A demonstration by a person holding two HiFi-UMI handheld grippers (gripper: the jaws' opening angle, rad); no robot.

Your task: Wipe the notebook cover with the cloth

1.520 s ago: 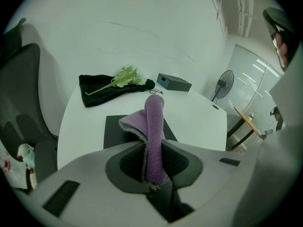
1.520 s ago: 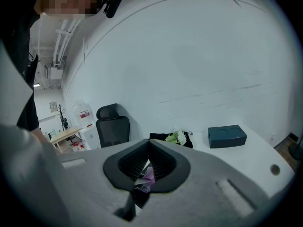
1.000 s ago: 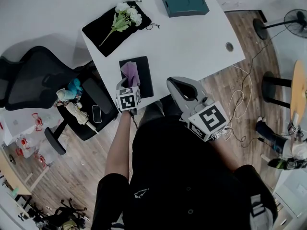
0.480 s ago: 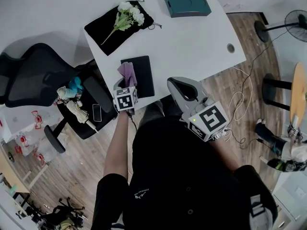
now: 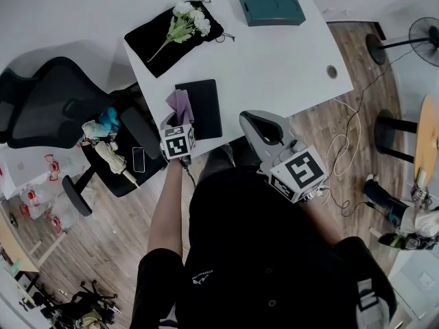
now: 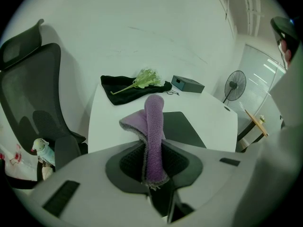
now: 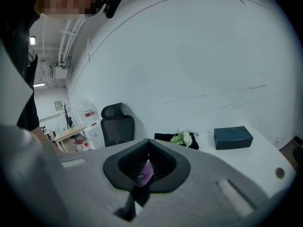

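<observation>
A black notebook (image 5: 204, 108) lies flat near the front left corner of the white table (image 5: 274, 67). My left gripper (image 5: 180, 120) is shut on a purple cloth (image 5: 181, 104), which stands up between the jaws over the notebook's left edge. In the left gripper view the cloth (image 6: 153, 126) runs up from the left gripper (image 6: 154, 148), with the notebook (image 6: 182, 128) just behind it. My right gripper (image 5: 260, 124) hovers at the table's front edge, right of the notebook, jaws together and holding nothing. In its own view the right gripper (image 7: 147, 156) faces the table and the distant cloth (image 7: 145, 172).
A black pouch (image 5: 154, 36) with white flowers (image 5: 186, 19) lies at the table's back left, and a teal box (image 5: 271, 7) at the back. A cable hole (image 5: 332, 71) sits at the right. A black office chair (image 5: 62, 115) stands left; a fan (image 5: 418, 43) and cables (image 5: 343, 149) lie right.
The left gripper with the cloth has shifted slightly left and back toward the notebook's left edge. The right gripper has stayed where it was.
</observation>
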